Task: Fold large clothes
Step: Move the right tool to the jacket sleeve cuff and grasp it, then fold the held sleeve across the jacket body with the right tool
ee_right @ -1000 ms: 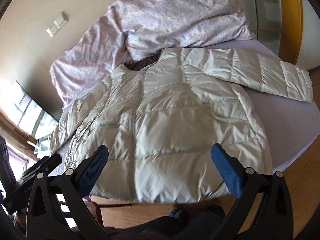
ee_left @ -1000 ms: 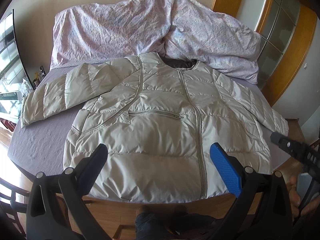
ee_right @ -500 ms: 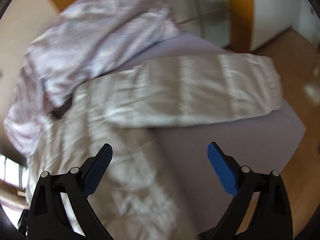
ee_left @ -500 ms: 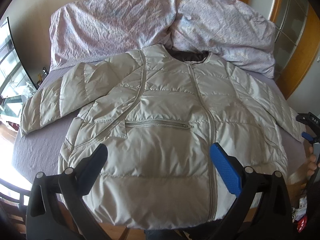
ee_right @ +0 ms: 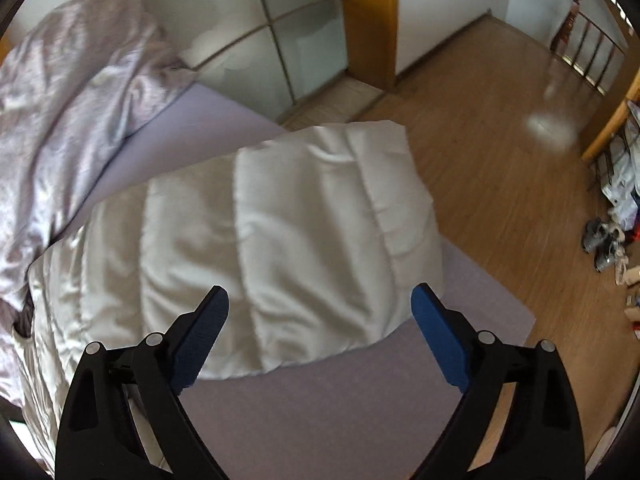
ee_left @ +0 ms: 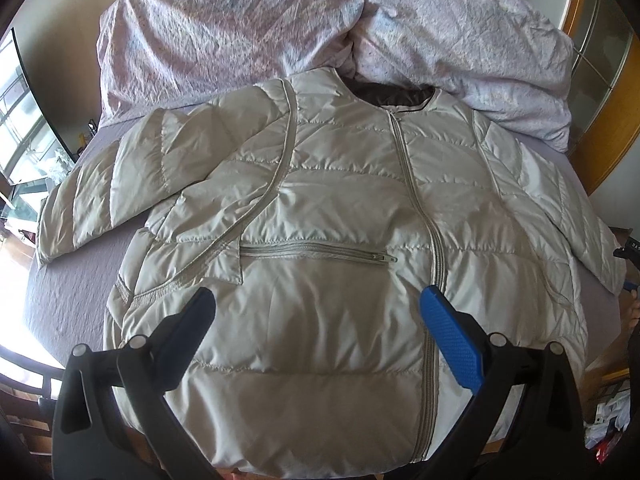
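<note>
A beige quilted puffer jacket (ee_left: 320, 216) lies face up and zipped on the purple bed sheet (ee_left: 68, 292), both sleeves spread out. My left gripper (ee_left: 316, 312) is open and empty, hovering over the jacket's lower front near the chest pocket zipper (ee_left: 320, 250). My right gripper (ee_right: 318, 308) is open and empty, just above the end of the jacket's right sleeve (ee_right: 280, 232), with the cuff between the spread fingers. The right gripper's tip shows at the far right edge of the left wrist view (ee_left: 628, 264).
A crumpled pale pink duvet (ee_left: 320, 28) is heaped behind the collar. The bed corner (ee_right: 500, 312) ends just past the cuff, with wooden floor (ee_right: 500, 140), glass sliding doors (ee_right: 280, 40) and shoes (ee_right: 604, 244) beyond. A window (ee_left: 20, 120) lies to the left.
My right gripper has swung right from over the jacket body and come down close over the right sleeve's cuff. My left gripper has moved forward and lower over the jacket front. Both stay open.
</note>
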`<state>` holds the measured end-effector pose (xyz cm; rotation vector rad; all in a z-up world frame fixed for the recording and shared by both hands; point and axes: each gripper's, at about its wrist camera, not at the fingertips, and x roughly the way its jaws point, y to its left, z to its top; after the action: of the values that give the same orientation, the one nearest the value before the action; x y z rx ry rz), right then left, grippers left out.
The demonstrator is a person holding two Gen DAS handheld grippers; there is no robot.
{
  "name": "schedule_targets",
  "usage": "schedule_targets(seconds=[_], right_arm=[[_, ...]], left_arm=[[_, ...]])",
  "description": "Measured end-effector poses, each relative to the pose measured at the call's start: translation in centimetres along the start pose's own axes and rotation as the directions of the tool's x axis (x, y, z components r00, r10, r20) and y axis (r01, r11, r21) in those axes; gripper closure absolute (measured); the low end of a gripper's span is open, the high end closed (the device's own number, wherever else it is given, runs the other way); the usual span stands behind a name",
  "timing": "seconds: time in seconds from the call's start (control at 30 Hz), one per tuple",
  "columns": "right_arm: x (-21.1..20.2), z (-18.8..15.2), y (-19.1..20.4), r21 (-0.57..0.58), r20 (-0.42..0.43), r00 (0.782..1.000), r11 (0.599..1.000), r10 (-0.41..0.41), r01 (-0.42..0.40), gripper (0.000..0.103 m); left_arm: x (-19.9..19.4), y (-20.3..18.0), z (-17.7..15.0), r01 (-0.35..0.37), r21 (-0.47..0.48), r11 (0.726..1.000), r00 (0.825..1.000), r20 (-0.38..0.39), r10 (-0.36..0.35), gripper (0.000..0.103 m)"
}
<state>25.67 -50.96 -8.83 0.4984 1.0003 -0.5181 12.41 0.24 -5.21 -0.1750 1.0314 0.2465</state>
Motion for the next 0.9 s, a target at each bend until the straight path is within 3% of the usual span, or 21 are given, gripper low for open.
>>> schedule_targets(seconds=[0.2,0.4,0.5,0.6,0.67,0.77,0.9], right_arm=[[1.6,1.4,-1.7,0.055,-0.025,0.997,0.996,-0.073,0.074,0.008],[4.1,1.6,-2.3,0.065,-0.109,0.994,0.997,-0.032,0.040,0.018],[4.1,1.8,-2.5,0.058,-0.100,0.995,0.998,-0.018,0.024,0.027],[3.5,1.3,-2.7,0.050,-0.093,0.995,0.999,0.022,-0.017,0.049],[3.3,1.3,-2.4,0.061,-0.101,0.993,0.997,0.059,-0.053,0.070],[2.9,1.2,-2.1,0.076,-0.108,0.989,0.993,0.098,-0.090,0.078],[1.7,1.2,-0.7,0.059,-0.083,0.987,0.990,0.134,-0.129,0.081]], left_arm=[[0.4,0.5,-0.1,-0.006,-0.019,1.000,1.000,-0.016,0.005,0.002],[0.5,1.3,-0.1,-0.008,-0.031,0.999,1.000,-0.025,0.007,0.002],[0.6,1.5,-0.1,-0.009,-0.032,0.999,1.000,-0.028,0.008,0.002],[0.8,1.8,0.1,-0.007,-0.037,0.999,0.999,-0.034,0.006,0.002],[1.0,2.0,0.2,-0.004,-0.040,0.999,0.999,-0.037,0.002,0.002],[1.2,2.4,0.3,-0.001,-0.043,0.999,0.999,-0.038,0.000,0.002],[1.3,3.2,0.7,0.004,-0.045,0.999,0.999,-0.036,-0.006,0.002]])
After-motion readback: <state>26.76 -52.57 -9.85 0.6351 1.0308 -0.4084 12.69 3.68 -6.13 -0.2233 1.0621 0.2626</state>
